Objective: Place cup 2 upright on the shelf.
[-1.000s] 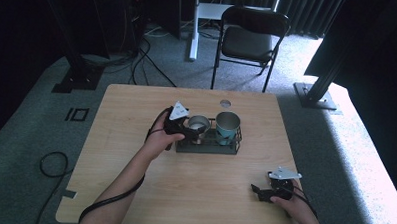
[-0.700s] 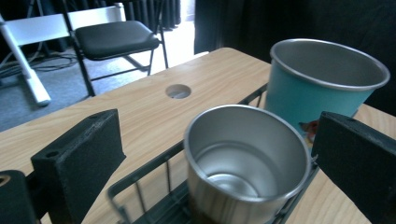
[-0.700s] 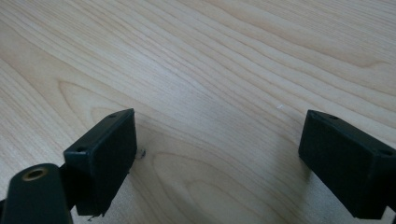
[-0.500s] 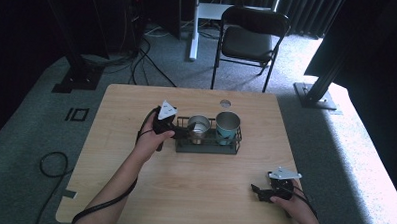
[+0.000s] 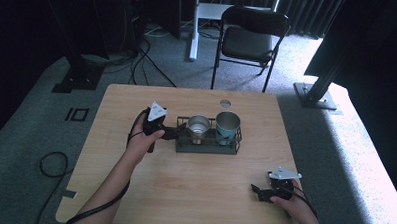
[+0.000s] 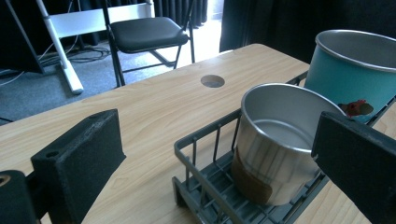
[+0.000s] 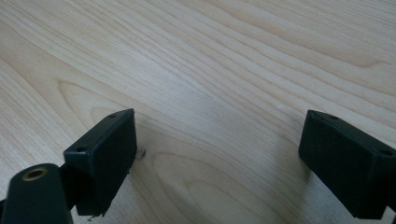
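Observation:
A dark wire rack [image 5: 205, 146] stands mid-table with a steel cup [image 5: 199, 127] in its left end and a teal cup [image 5: 227, 127] in its right end. My left gripper [image 5: 171, 133] is level at the rack's left end, pointing right, open and holding nothing. In the left gripper view the steel cup [image 6: 275, 140] stands just ahead between the wide-apart jaws of that gripper [image 6: 219, 154], with the teal cup [image 6: 355, 70] behind it and the rack's wire rim [image 6: 205, 140] in front. My right gripper [image 5: 256, 190] rests open near the table's front right; in its own view the right gripper [image 7: 219, 140] has bare wood between its jaws.
The wooden table [image 5: 133, 190] has a round cable hole [image 5: 225, 103] behind the rack. A black folding chair [image 5: 249, 41] stands on the carpet beyond the far edge, with a white desk leg [image 5: 194, 27] and cables to its left.
My left gripper has drawn back to the left, from around the steel cup to the rack's left end. The cup stays in the rack. The right gripper has not moved.

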Motion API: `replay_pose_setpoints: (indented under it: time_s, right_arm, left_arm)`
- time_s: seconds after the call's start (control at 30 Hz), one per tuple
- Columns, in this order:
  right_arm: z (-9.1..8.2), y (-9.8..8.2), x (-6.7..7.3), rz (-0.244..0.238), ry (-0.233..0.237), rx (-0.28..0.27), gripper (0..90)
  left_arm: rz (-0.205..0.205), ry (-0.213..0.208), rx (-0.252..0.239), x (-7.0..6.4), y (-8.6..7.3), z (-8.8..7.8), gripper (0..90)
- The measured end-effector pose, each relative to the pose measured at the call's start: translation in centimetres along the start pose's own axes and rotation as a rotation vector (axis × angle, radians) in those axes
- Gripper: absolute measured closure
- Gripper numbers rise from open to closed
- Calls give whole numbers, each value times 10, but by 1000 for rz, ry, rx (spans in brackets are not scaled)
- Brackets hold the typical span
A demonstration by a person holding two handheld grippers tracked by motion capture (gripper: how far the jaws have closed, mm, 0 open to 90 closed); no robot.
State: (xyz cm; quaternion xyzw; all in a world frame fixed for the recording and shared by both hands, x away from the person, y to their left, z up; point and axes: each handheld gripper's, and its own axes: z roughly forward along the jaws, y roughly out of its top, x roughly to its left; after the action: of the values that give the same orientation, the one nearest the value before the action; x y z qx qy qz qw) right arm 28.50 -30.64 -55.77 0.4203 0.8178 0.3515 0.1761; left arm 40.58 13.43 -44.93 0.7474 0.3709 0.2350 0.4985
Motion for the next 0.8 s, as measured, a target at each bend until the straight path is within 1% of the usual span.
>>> replay_pose_setpoints:
  time_s: [0.13, 0.17, 0.23, 0.27, 0.5, 0.53, 0.73, 0.8]
  right_arm:
    - [0, 0, 0, 0, 0, 0, 110]
    - [0, 0, 0, 0, 0, 0, 110]
    - [0, 0, 0, 0, 0, 0, 110]
    - [0, 0, 0, 0, 0, 0, 110]
    - [0, 0, 0, 0, 0, 0, 110]
    - [0, 0, 0, 0, 0, 0, 110]
    - [0, 0, 0, 0, 0, 0, 110]
    - [0, 0, 0, 0, 0, 0, 110]
  left_arm:
    - [-4, 10, 11, 4, -5, -4, 28]
    - [-9, 18, 8, 5, -7, -5, 28]
    - [-10, 19, 7, 6, -8, -6, 28]
    - [-20, 31, 7, 9, -12, -10, 28]
    - [-27, 59, 9, 17, -21, -22, 28]
    - [-23, 65, 14, 18, -22, -24, 28]
    - [-37, 96, 11, 24, -29, -35, 28]
    - [-40, 106, 20, 26, -32, -38, 28]
